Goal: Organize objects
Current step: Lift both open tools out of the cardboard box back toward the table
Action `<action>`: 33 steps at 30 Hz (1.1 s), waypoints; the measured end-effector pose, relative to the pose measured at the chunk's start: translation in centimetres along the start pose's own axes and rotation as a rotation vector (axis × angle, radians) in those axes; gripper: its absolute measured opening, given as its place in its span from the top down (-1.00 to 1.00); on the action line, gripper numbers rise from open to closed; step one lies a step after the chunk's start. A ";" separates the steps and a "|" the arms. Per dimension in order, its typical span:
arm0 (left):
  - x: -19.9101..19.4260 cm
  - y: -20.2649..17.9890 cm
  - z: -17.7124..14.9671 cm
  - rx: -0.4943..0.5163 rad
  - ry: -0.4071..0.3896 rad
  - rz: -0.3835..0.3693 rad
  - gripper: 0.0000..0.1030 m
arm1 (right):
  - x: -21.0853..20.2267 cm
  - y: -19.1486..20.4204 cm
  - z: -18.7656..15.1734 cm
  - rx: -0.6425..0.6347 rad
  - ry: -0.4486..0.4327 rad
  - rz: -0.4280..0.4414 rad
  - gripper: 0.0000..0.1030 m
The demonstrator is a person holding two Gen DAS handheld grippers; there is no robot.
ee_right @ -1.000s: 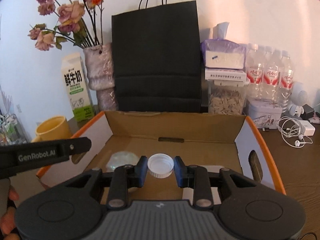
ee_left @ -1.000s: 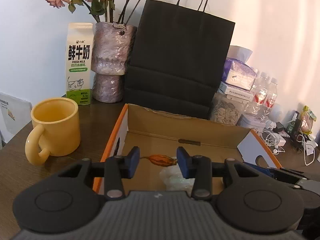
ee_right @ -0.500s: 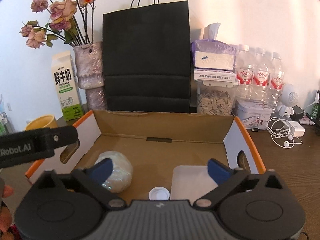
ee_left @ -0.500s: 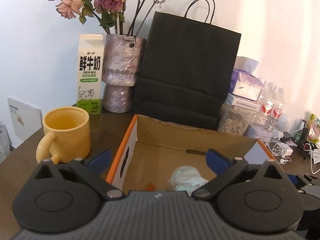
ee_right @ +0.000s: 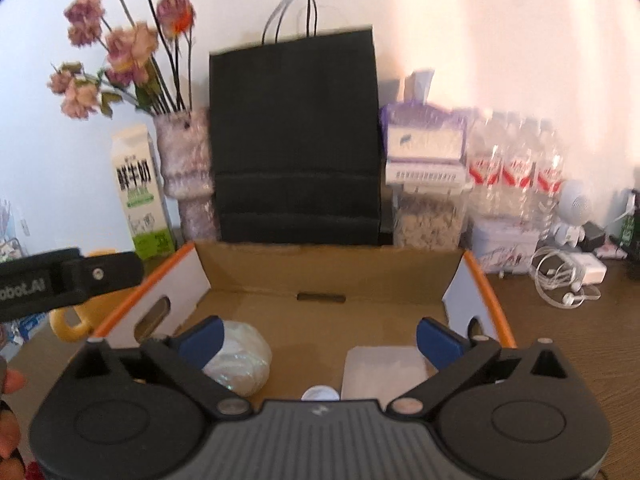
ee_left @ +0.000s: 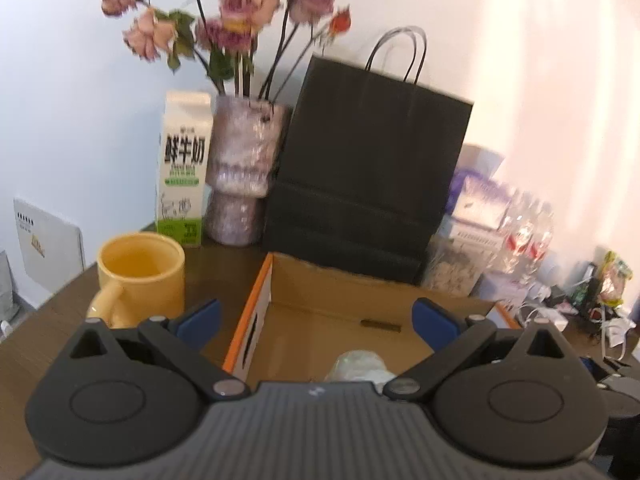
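An open cardboard box (ee_right: pixel 328 268) with orange-edged flaps sits on the dark wood table; it also shows in the left wrist view (ee_left: pixel 352 292). Inside lie a crumpled clear plastic wad (ee_right: pixel 240 364), a white bottle cap (ee_right: pixel 320 393) and a flat white pad (ee_right: pixel 384 372). The wad also shows in the left wrist view (ee_left: pixel 360 366). My right gripper (ee_right: pixel 318 340) is open and empty above the box's near side. My left gripper (ee_left: pixel 316 322) is open and empty above the box's left wall; its body shows in the right wrist view (ee_right: pixel 68 280).
A yellow mug (ee_left: pixel 140 276) stands left of the box. Behind are a milk carton (ee_left: pixel 184 172), a vase of dried roses (ee_left: pixel 244 172), a black paper bag (ee_left: pixel 368 176), a tissue pack (ee_right: pixel 426 140), a seed jar (ee_right: pixel 428 220), water bottles (ee_right: pixel 516 172) and white cables (ee_right: pixel 564 276).
One second ago the right gripper held the white cap and the left held a small orange item. Both opened, dropped them in the box, and have risen and drawn back.
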State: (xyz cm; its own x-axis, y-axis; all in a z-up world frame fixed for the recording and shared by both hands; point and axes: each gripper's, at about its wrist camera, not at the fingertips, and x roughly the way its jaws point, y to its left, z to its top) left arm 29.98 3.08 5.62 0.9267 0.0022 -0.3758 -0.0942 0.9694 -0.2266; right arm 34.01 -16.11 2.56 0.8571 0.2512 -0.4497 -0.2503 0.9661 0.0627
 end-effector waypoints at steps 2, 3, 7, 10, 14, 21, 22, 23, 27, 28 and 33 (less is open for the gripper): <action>-1.4 0.4 0.1 0.001 -0.019 -0.006 -1.00 | -1.7 -0.2 0.1 -0.003 -0.030 0.005 -1.00; -2.2 0.7 0.1 -0.006 -0.029 -0.006 -1.00 | -2.6 -0.3 0.0 0.000 -0.040 0.011 -1.00; -5.2 1.8 -0.5 -0.013 -0.043 -0.008 -1.00 | -6.1 -0.6 -0.6 -0.010 -0.061 0.026 -1.00; -7.5 2.7 -1.0 -0.011 -0.048 0.000 -1.00 | -8.8 -0.4 -1.3 -0.041 -0.076 0.026 -1.00; -10.5 3.6 -1.9 0.007 -0.040 0.016 -1.00 | -12.4 -0.2 -2.7 -0.062 -0.095 0.044 -1.00; -14.5 5.3 -4.4 0.034 0.000 0.038 -1.00 | -16.8 0.1 -6.8 -0.064 -0.082 0.088 -1.00; -15.0 5.5 -4.8 0.037 0.005 0.040 -1.00 | -17.2 0.2 -7.4 -0.062 -0.077 0.087 -1.00; -15.3 5.7 -5.1 0.038 0.009 0.040 -1.00 | -17.5 0.2 -8.0 -0.061 -0.070 0.086 -1.00; -16.7 6.4 -6.8 0.054 0.032 0.046 -1.00 | -18.2 0.7 -10.4 -0.077 -0.040 0.076 -1.00; -16.9 6.6 -7.2 0.057 0.042 0.050 -1.00 | -18.2 0.8 -10.9 -0.083 -0.028 0.080 -1.00; -18.1 7.7 -9.1 0.069 0.076 0.055 -1.00 | -17.1 0.7 -13.5 -0.073 0.053 0.128 -1.00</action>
State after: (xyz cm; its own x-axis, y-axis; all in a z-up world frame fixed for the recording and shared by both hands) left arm 9.18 8.24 2.48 0.8904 0.0397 -0.4535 -0.1163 0.9830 -0.1423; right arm 13.03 -20.49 -1.73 0.7915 0.3668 -0.4889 -0.3899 0.9190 0.0583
